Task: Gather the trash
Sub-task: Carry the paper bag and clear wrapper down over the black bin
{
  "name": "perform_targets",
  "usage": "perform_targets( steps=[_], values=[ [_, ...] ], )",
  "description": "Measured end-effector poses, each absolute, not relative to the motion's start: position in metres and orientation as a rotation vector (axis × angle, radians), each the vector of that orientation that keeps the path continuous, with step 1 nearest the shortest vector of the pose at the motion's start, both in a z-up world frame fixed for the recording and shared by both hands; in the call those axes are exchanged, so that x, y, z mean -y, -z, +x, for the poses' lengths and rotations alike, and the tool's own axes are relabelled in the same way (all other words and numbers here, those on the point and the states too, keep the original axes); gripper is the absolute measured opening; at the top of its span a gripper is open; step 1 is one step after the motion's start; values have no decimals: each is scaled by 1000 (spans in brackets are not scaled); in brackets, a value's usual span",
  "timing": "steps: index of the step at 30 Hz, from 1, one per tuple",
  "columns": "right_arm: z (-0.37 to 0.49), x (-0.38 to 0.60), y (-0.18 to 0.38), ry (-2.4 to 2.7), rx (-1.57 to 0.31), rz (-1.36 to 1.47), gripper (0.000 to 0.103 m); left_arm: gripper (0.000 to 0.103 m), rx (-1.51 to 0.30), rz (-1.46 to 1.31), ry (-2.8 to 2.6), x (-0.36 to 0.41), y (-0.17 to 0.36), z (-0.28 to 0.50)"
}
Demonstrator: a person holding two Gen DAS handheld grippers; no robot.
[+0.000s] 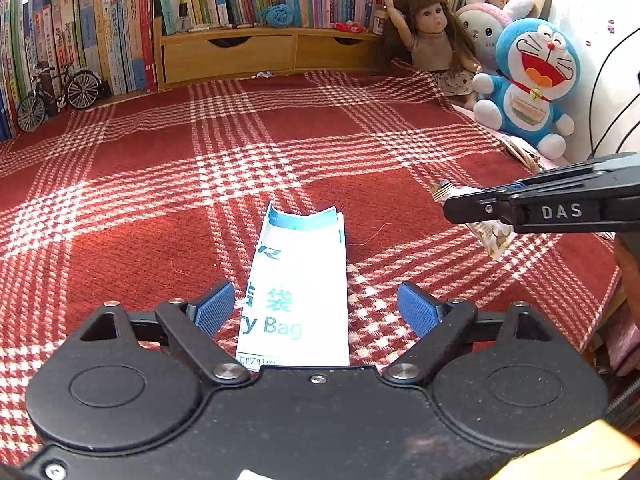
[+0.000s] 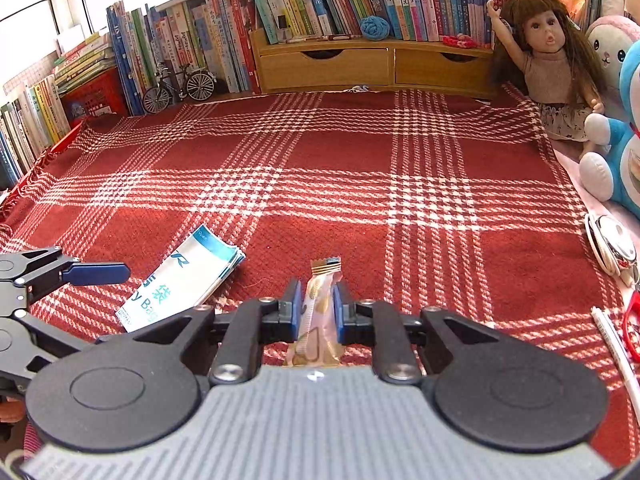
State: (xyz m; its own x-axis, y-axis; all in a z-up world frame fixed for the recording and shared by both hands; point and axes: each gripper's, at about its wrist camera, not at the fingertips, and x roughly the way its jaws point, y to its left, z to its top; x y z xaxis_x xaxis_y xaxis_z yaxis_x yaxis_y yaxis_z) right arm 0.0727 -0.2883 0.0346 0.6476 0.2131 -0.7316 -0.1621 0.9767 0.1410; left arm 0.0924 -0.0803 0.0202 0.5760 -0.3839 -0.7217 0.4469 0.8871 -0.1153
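The right gripper (image 2: 316, 306) is clamped on a snack wrapper (image 2: 318, 312), blue pads pressing either side of the crinkled packet, which stands up between the fingers with its gold-striped end poking out ahead. So that piece of trash is in hand and lifted clear of the red plaid blanket (image 2: 360, 184). Over on the other side, the left gripper (image 1: 316, 308) has its jaws spread wide, nothing pinched between them, and right beneath them lies the white-and-teal paper bag (image 1: 298, 280), flat on the blanket with its open, teal-banded mouth pointing away. That bag looks like the collection point, and it is lying loose, not held open. As for progress: one wrapper is picked up but not yet in the bag, so dropping it in remains, and the bag's mouth probably needs lifting or spreading first. No other obvious litter shows on the blanket; the doll (image 1: 430, 28) and the Doraemon plush (image 1: 532, 80) by the bookshelf look like keepers.
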Motion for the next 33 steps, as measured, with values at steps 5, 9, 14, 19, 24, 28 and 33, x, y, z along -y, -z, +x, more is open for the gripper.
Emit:
perform_targets(
  steps=[5,9,14,19,24,28,33],
  values=[
    [70,287,-30,-223,-855,65,22,53,-815,98,427,88,-7,99],
    [66,287,-31,-228,-854,71,22,26,-781,79,456,85,-20,91],
    [57,286,-36,-231,-845,86,22,22,-784,87,449,83,-29,79],
    [41,281,-43,-244,-835,96,22,21,-766,90,437,75,-37,56],
    [19,274,-49,-267,-829,110,22,21,-746,69,450,60,-50,23],
    [-2,267,-53,-283,-827,117,22,21,-730,49,458,47,-61,-8],
    [-32,257,-54,-302,-835,125,22,21,-737,27,456,29,-68,-49]
  ],
)
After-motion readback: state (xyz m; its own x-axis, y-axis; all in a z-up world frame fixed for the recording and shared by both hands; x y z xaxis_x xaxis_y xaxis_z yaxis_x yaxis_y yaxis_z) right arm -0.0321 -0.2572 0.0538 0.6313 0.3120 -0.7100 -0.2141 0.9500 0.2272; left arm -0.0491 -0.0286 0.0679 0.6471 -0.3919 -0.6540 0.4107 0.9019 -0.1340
